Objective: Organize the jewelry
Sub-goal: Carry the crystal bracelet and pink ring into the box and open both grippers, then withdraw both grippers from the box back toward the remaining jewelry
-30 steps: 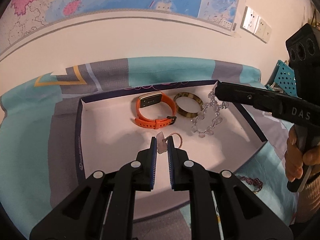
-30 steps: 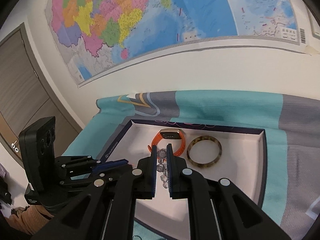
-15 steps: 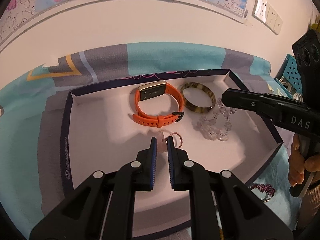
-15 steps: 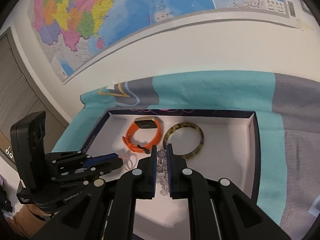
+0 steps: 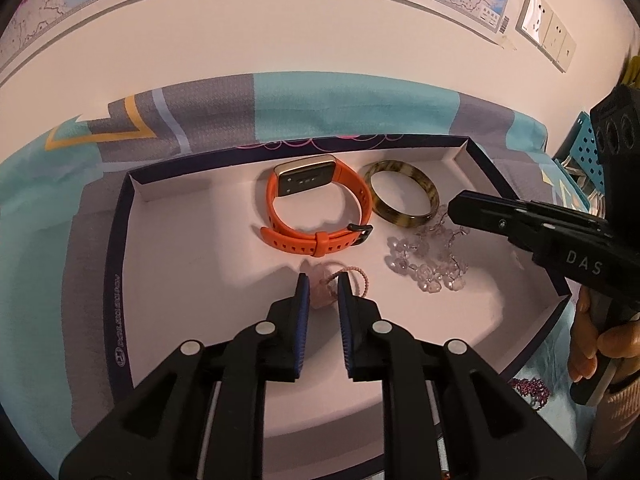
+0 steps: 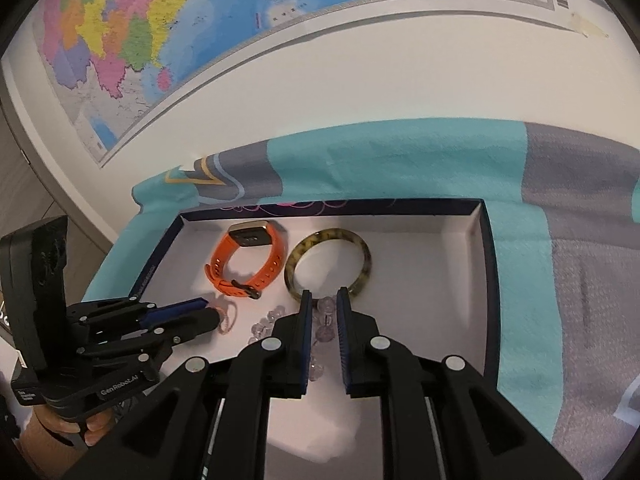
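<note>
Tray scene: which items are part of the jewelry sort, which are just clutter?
Job:
tray
orange smartwatch
tortoiseshell bangle
clear bead bracelet
pink bead bracelet
dark red bead piece outside the tray

Lying about:
bedsheet
wall map
wall sockets

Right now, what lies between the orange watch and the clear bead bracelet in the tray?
Only bare white tray floor between orange watch and clear bead bracelet; left wrist view shows it.

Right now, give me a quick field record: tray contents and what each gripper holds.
tray: white inside, dark rim
orange watch: in tray, back centre
tortoiseshell bangle: in tray, right of watch
left gripper: shut on pink bead bracelet
right gripper: shut on clear crystal bracelet
dark red beads: outside tray, on cloth
</note>
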### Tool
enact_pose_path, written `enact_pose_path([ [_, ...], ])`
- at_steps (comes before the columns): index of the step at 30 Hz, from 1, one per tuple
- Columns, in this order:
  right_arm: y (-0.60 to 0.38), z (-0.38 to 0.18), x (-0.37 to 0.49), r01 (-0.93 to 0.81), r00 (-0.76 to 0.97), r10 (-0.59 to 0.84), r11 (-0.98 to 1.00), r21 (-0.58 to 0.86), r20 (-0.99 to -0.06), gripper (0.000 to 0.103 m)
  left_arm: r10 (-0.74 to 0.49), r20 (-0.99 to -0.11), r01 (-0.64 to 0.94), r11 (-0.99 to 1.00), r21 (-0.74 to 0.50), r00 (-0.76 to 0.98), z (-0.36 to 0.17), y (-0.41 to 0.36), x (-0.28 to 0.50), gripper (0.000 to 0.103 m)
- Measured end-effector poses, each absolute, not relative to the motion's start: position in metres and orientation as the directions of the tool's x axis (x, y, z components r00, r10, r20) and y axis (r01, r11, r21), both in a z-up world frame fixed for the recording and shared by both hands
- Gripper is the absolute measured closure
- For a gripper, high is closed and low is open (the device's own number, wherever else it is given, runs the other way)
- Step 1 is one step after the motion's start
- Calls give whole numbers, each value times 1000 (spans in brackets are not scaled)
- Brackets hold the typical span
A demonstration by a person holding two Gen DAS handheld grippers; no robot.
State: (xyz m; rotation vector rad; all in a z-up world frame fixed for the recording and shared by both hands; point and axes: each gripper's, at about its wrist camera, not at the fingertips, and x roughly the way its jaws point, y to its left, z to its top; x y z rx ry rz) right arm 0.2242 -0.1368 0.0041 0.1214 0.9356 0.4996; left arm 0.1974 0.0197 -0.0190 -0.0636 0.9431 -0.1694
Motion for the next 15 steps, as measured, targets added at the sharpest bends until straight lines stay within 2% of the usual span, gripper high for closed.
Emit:
enact_pose_path([
  [2,-139,3,223,-350,493,455,884,310,-742,91,-165,-799,108,986,-125,578,-19,20,197,84],
  [4,-141,5,222,-341,503,443,891,300,-742,91,-166,-796,93,986,-137,582,-17,24,195,67],
  [6,-145,8,218,-325,522,424,901,287,-740,75,-159,-784,77,987,-141,600,-12,28,190,64],
  [7,-147,10,216,-321,530,418,904,282,-738,73,-159,-779,72,987,-145,607,-9,31,188,63],
  [15,-158,41,163,-410,575,436,886,217,-692,73,-159,-691,72,986,-153,705,27,51,141,56],
])
